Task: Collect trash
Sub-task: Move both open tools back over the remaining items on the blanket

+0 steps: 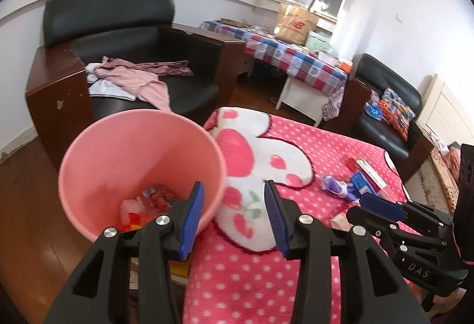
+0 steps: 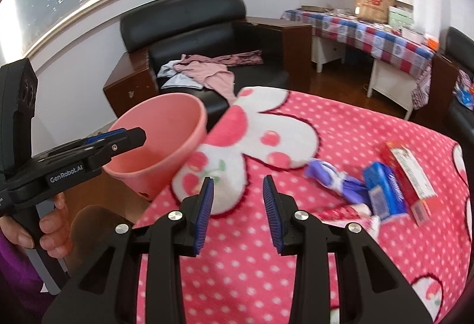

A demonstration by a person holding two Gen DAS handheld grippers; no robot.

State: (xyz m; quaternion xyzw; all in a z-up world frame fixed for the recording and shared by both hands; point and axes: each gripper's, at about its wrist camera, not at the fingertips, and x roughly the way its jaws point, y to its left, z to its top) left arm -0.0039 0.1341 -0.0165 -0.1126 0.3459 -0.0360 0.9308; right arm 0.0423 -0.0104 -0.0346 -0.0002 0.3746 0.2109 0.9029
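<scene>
Some wrappers already lie in the pink bin point(image 1: 142, 164) beside the bed point(image 2: 340, 128), while three boxes and wrappers point(image 2: 382, 190) wait on it; the left gripper point(image 1: 234, 217) and right gripper point(image 2: 238, 214) gape empty.

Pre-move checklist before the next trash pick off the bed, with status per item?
1. Right gripper empty, jaws apart: ok.
2. Left gripper empty, jaws apart: ok.
3. Pink bin within reach beside the bed: ok, opening faces up, wrappers already inside.
4. Trash left on the blanket: not ok; purple wrapper, blue packet and red box lie there.
5. Path from right gripper to the purple wrapper clear: ok, only blanket between.
6. Bin steady against the bed edge: cannot tell.
</scene>
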